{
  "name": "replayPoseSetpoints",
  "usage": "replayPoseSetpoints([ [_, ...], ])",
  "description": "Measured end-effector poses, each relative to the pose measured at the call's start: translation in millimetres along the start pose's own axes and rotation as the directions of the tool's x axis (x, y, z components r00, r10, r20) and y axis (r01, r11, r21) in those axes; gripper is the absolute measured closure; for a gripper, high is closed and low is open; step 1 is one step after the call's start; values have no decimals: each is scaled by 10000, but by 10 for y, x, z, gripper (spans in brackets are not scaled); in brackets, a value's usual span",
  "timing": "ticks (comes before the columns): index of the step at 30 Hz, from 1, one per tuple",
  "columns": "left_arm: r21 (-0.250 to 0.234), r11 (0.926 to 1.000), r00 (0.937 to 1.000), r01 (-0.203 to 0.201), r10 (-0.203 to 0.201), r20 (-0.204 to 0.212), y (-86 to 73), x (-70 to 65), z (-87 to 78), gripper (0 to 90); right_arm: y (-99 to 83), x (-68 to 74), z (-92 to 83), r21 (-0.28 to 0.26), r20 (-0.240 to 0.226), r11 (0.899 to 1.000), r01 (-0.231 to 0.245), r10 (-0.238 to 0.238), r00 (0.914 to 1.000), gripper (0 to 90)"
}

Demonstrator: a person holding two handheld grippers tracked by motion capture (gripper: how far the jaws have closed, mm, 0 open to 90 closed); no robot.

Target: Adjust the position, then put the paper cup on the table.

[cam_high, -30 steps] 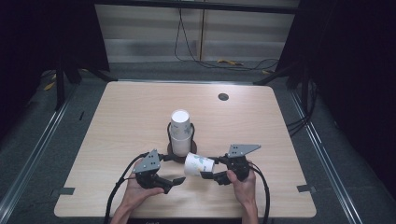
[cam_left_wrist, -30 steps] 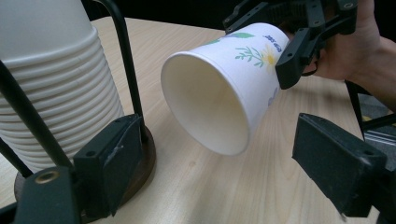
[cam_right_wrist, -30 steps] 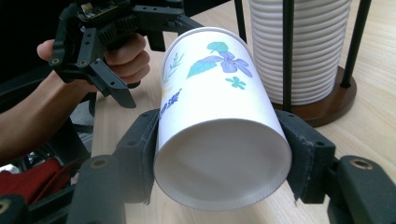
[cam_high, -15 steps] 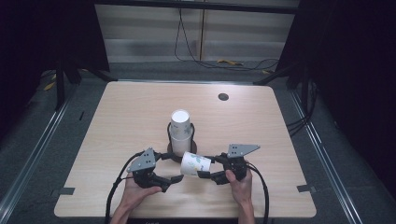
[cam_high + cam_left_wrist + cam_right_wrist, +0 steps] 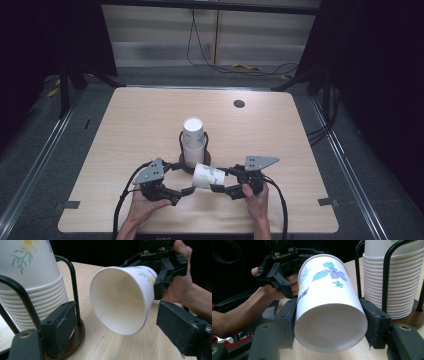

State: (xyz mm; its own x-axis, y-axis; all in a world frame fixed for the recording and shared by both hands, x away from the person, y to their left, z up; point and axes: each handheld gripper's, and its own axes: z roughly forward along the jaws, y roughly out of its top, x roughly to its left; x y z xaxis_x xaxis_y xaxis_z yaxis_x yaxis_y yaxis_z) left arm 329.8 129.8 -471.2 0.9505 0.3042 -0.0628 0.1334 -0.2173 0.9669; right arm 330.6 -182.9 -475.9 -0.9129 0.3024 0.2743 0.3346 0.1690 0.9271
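1. On the left, the left gripper (image 5: 186, 193) had edged in toward the white paper cup with blue and green flower print (image 5: 208, 176); half a second earlier it sat slightly farther off, and a second earlier farther still. Its jaws stood wide apart with nothing between the pads, the cup's open mouth (image 5: 117, 300) facing them just ahead.
2. In the middle, the stack of white paper cups (image 5: 193, 140) in its black wire holder on a round dark wooden base (image 5: 183, 168) stood as before, just behind the single cup.
3. The single cup lay on its side above the pale wooden surface (image 5: 130, 125), mouth toward the left, unmoved from the earlier pictures.
4. On the right, the right gripper (image 5: 220, 181) was clamped on the cup near its bottom (image 5: 329, 327), pads pressing both sides; its grip had barely altered.
5. I judged this to be a handover or a two-handed hold being set up: the cup was already drawn from the stack, and the left jaws needed to reach the rim.
6. Both forearms came in low, grippers roughly level and pointed toward each other.
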Motion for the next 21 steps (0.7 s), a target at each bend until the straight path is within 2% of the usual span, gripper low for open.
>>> replayPoseSetpoints([
  [5, -115, 9999, 10000, 41, -40, 61, 15, -10, -9, 160, -2, -3, 11, -133, -156, 9999, 1, -3, 9999, 367],
  [17, 149, 9999, 9998, -55, 53, 185, -13, 1, 63, 163, -13, 4, 61, -227, -550, 9996, 146, -158, 9984, 368],
  [21, 164, 9998, 9993, -117, 111, 370, -14, 4, 80, 185, -12, 5, 64, -210, -629, 9997, 157, -170, 9979, 368],
])
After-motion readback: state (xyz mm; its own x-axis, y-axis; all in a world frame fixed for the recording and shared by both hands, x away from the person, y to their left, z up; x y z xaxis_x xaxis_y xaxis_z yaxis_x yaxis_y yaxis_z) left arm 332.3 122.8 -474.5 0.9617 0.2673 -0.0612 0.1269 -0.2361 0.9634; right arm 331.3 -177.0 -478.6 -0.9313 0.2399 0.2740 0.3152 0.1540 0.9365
